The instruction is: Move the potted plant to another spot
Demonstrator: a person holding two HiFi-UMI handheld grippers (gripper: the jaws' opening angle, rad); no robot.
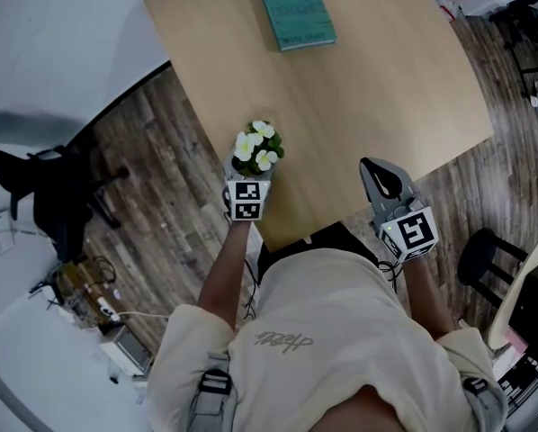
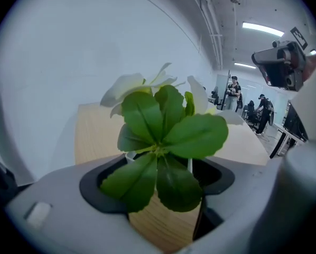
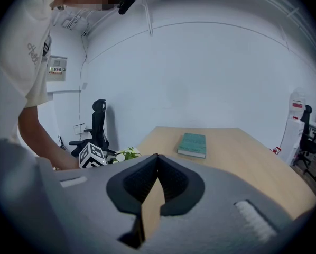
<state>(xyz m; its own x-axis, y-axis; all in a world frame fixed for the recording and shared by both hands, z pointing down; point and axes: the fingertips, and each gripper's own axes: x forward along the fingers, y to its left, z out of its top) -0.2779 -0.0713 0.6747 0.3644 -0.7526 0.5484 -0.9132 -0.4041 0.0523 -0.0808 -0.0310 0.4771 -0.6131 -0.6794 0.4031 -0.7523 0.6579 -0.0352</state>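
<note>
Potted plant (image 1: 256,148) sits on the wooden table (image 1: 368,88) close to its near-left edge, white flowers (image 1: 263,130) on top, green leaves below. Left gripper (image 1: 248,176) is right at the plant from the person's side, its marker cube (image 1: 247,199) just behind the pot. In the left gripper view the potted plant (image 2: 163,142) fills the space between the jaws: dark pads (image 2: 102,187) sit on either side of the white pot rim (image 2: 127,154) and the left gripper (image 2: 160,179) is clamped on the pot, leaves spreading over the jaw gap. Whether the pot base is on the table or slightly lifted cannot be told. Right gripper (image 1: 373,169) hangs over the table's near edge, well apart from the plant, with its own marker cube (image 1: 411,232) toward the person. In the right gripper view the right gripper (image 3: 157,157) has its jaws pressed together at the tips with nothing in them; only a sliver of tabletop shows through the notch below. Teal book (image 1: 296,13) lies flat at the far side of the table, well apart from the plant and both grippers; the same book (image 3: 192,144) shows ahead of the right gripper. Black office chair (image 1: 53,196) stands on the wood-plank floor (image 1: 170,178) left of the table.
</note>
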